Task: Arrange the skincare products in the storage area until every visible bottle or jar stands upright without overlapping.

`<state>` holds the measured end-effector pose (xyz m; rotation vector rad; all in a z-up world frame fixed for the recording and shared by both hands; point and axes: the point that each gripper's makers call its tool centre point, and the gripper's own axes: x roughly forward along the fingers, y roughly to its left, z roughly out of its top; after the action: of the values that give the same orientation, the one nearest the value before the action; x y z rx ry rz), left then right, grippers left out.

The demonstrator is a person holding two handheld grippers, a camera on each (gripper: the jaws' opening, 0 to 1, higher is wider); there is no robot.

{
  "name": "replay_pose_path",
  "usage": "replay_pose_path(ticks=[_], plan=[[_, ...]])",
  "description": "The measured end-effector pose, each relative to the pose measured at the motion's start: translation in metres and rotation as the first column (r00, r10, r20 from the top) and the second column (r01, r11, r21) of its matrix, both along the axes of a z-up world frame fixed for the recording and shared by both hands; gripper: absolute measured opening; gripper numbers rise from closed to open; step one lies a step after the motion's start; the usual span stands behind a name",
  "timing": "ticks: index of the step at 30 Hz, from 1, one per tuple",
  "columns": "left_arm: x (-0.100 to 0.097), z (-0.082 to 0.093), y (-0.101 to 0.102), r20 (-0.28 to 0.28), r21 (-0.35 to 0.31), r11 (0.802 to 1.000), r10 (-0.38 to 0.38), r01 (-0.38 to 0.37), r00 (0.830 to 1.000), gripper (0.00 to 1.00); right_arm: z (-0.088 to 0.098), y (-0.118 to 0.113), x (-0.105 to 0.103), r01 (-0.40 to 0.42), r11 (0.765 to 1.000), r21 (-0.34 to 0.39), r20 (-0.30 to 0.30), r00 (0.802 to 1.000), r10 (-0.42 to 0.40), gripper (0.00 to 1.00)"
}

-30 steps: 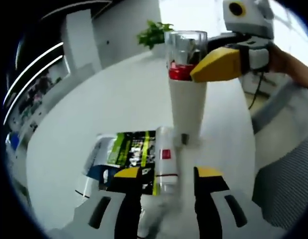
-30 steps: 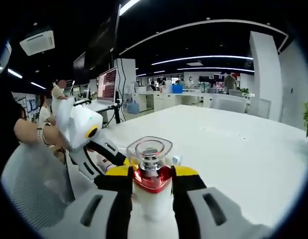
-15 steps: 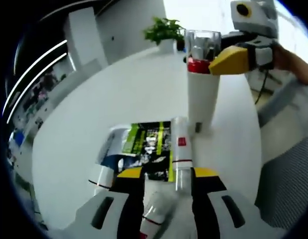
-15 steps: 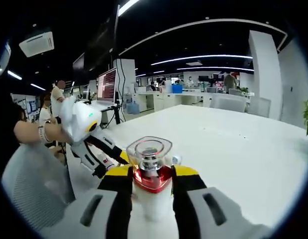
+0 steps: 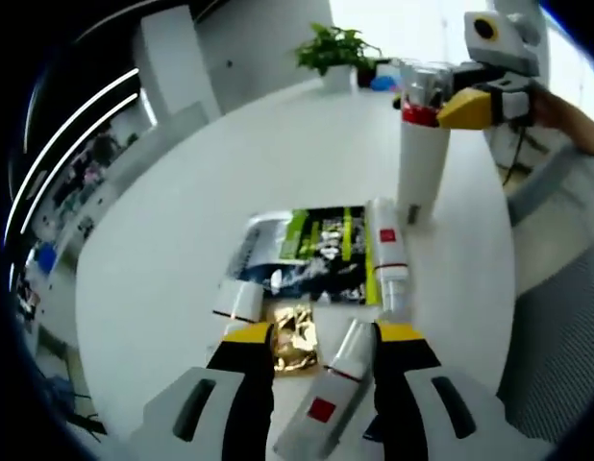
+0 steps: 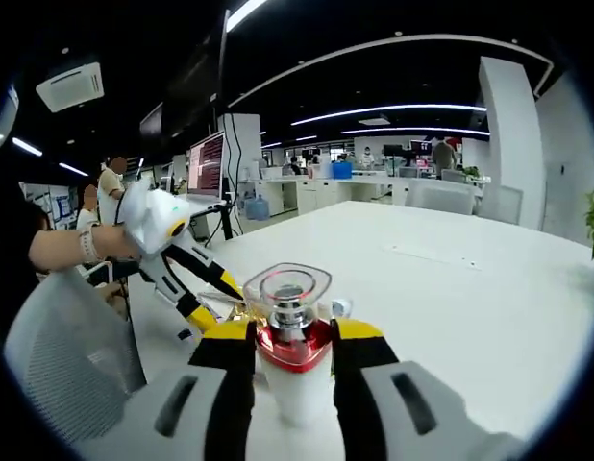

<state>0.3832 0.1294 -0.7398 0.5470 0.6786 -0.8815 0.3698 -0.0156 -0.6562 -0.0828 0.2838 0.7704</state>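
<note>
White bottle pinched, tubes lying flat

White pump bottle (image 6: 290,370) stands upright on the table (image 6: 451,288), right gripper (image 6: 289,348) clamped on its red collar. Left gripper (image 5: 321,338), jaws spread, straddles a lying tube (image 5: 326,394); another tube (image 5: 387,252) lies beside sachets (image 5: 311,254).

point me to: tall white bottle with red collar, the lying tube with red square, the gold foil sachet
tall white bottle (image 5: 418,173), left gripper view, on its white body.
lying tube (image 5: 386,252), left gripper view, mid-body below the red square.
gold foil sachet (image 5: 292,338), left gripper view, centre of the foil.
</note>
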Motion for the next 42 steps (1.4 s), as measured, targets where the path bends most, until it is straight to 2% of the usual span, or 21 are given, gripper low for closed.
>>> replay_pose_path(ticks=[4, 5, 7, 11, 14, 16, 17, 23, 30, 32, 36, 42], plan=[[-0.011, -0.006, 0.010, -0.031, 0.053, 0.995, -0.086, 0.087, 0.996, 0.39, 0.000, 0.000, -0.001, -0.001, 1.000, 0.003, -0.004, 1.000, 0.001, 0.31], [-0.005, -0.003, 0.017, -0.012, 0.054, 0.997, -0.048, 0.049, 0.999, 0.40, 0.000, 0.000, -0.001, 0.000, 1.000, 0.004, -0.005, 1.000, 0.000, 0.31], [0.003, 0.005, 0.025, 0.011, 0.037, 0.999, -0.030, 0.029, 0.999, 0.38, 0.000, 0.001, -0.001, 0.000, 1.000, 0.006, -0.006, 1.000, 0.000, 0.31], [0.017, 0.011, 0.042, 0.013, 0.035, 0.999, -0.002, 0.002, 1.000, 0.38, 0.000, 0.001, -0.001, -0.002, 1.000, 0.005, -0.008, 1.000, 0.002, 0.31], [0.031, 0.016, 0.048, -0.005, -0.011, 1.000, 0.026, -0.026, 1.000, 0.38, 0.000, 0.001, -0.002, -0.002, 1.000, 0.000, -0.006, 1.000, 0.002, 0.31], [0.037, 0.014, 0.051, -0.006, -0.001, 1.000, 0.028, -0.028, 1.000, 0.38, 0.000, 0.001, -0.002, -0.001, 1.000, 0.000, -0.007, 1.000, 0.001, 0.31], [0.040, 0.011, 0.054, -0.006, 0.029, 0.999, 0.018, -0.017, 1.000, 0.38, 0.000, 0.001, -0.002, -0.002, 1.000, -0.001, -0.007, 1.000, 0.002, 0.31], [0.045, -0.005, 0.053, -0.046, 0.083, 0.996, -0.012, 0.016, 0.999, 0.38, 0.000, 0.001, -0.002, -0.001, 1.000, -0.003, -0.006, 1.000, 0.001, 0.31], [0.051, -0.021, 0.055, -0.099, 0.097, 0.995, -0.011, 0.021, 0.995, 0.38, 0.000, 0.001, -0.003, -0.002, 1.000, -0.004, -0.007, 1.000, 0.002, 0.31], [0.051, -0.022, 0.054, -0.125, 0.064, 0.998, -0.004, 0.012, 0.992, 0.37, 0.000, 0.001, -0.003, -0.002, 1.000, -0.003, -0.007, 1.000, 0.002, 0.32], [0.055, -0.028, 0.059, -0.131, 0.105, 0.994, -0.009, 0.023, 0.991, 0.37, 0.001, 0.002, -0.003, -0.004, 1.000, 0.000, -0.009, 1.000, 0.004, 0.32], [0.057, -0.033, 0.053, -0.157, 0.093, 0.995, -0.014, 0.029, 0.988, 0.36, 0.001, 0.002, -0.004, -0.004, 1.000, 0.004, -0.011, 1.000, 0.004, 0.32]])
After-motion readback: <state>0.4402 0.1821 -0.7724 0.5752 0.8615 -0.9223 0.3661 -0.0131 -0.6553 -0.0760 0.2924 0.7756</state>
